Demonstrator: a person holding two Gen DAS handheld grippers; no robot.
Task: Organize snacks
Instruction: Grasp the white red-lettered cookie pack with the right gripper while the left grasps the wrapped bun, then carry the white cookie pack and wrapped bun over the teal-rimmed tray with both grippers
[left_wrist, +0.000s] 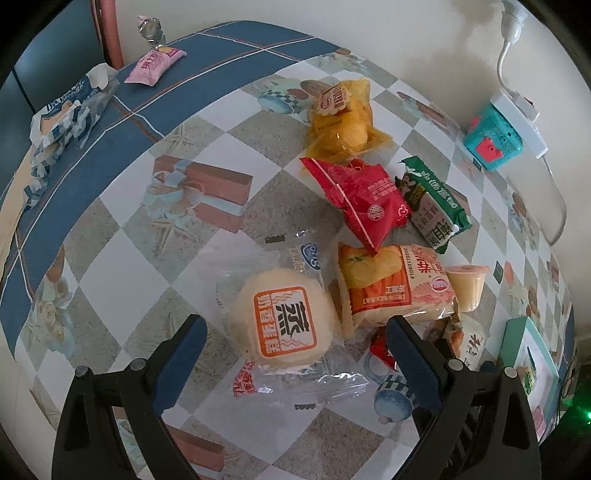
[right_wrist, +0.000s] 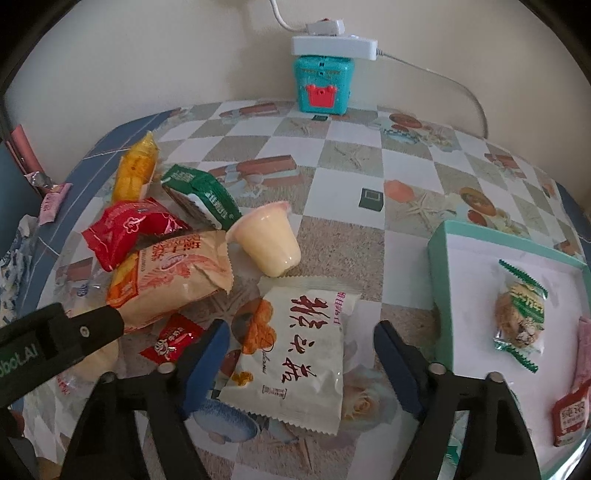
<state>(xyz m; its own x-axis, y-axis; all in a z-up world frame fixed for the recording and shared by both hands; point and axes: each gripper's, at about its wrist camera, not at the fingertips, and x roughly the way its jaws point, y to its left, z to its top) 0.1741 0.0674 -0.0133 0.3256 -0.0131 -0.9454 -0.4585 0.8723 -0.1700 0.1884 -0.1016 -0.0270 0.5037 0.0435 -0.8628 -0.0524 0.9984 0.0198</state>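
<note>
Right gripper (right_wrist: 301, 363) (tilted down) straddles white packet (right_wrist: 291, 354).

A small red packet (left_wrist: 382, 354) lies half-hidden under the orange bag (left_wrist: 395, 284).

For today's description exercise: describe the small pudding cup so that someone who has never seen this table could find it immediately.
Start at the teal toy box against the wall and come forward across the checked tablecloth to the snack pile. At the pile's right edge, the pudding cup lies tipped on its side beside the green packet. It is the only rigid, pale yellow tub among flat wrappers.
</note>
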